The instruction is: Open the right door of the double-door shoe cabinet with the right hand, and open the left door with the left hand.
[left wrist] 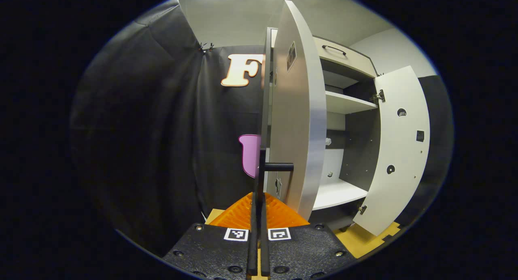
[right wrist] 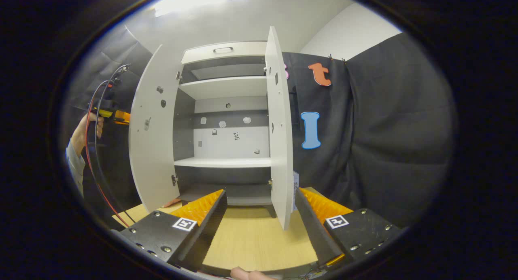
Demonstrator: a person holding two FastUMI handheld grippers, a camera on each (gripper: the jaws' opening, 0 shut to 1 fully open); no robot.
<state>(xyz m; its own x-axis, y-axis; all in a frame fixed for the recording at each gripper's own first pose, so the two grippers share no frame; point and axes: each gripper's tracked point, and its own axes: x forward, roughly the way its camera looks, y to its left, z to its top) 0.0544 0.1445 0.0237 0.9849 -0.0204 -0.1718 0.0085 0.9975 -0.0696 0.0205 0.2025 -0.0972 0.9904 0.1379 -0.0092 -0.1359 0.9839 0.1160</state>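
The cabinet (right wrist: 226,110) stood at centre frame in the right gripper view with both doors swung out — the left door (right wrist: 151,126) at centre left, the right door (right wrist: 279,130) edge-on just right of centre, shelves bare between them. The right gripper (right wrist: 259,215) hung back from the cabinet at the bottom of that view, fingers wide apart and holding nothing; by the look of it, its door was done.

In the left gripper view the left gripper (left wrist: 259,215) was closed, its fingers pressed together on the thin black handle (left wrist: 261,170) of the left door, which ran up the middle of the frame. A hand (right wrist: 83,130) gripping that tool showed at the far left of the right gripper view, behind the door.

The step in hand seemed to be the last of the left door's swing. To do it well, the pull should follow the hinge's arc — not a straight tug — with the grip kept square on the handle, letting go only once the door rests wide.
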